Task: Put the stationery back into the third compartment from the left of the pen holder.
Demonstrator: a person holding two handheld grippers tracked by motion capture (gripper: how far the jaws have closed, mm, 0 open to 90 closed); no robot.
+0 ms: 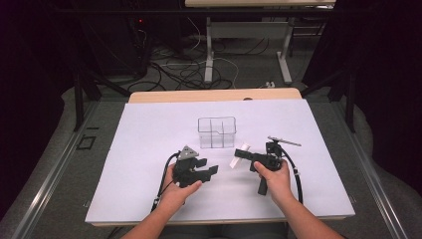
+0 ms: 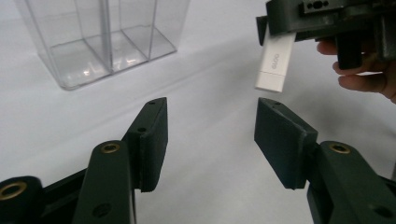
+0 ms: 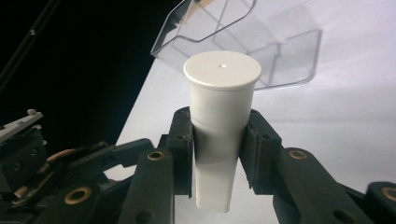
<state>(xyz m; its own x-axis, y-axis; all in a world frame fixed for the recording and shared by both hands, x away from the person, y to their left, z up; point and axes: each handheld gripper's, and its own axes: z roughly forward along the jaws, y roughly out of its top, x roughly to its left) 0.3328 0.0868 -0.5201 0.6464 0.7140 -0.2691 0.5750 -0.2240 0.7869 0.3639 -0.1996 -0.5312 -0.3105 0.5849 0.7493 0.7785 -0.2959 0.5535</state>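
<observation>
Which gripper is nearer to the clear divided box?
Right. The right gripper, shut on the white tube, sits just below the clear divided box; the open left gripper is slightly farther back.

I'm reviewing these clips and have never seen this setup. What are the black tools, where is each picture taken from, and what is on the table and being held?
There is no robot here: a person holds a two-jaw gripper in each hand. The high view looks down on a white table. The left gripper is at the left there, the right gripper at the right. The other two pictures come from cameras riding on each gripper, looking along its black jaws. On the table stands a clear box with dividers inside. The left gripper's jaws stand open with nothing between them. The right gripper's jaws are shut on a small white tube, lifted above the table, near the box.
</observation>
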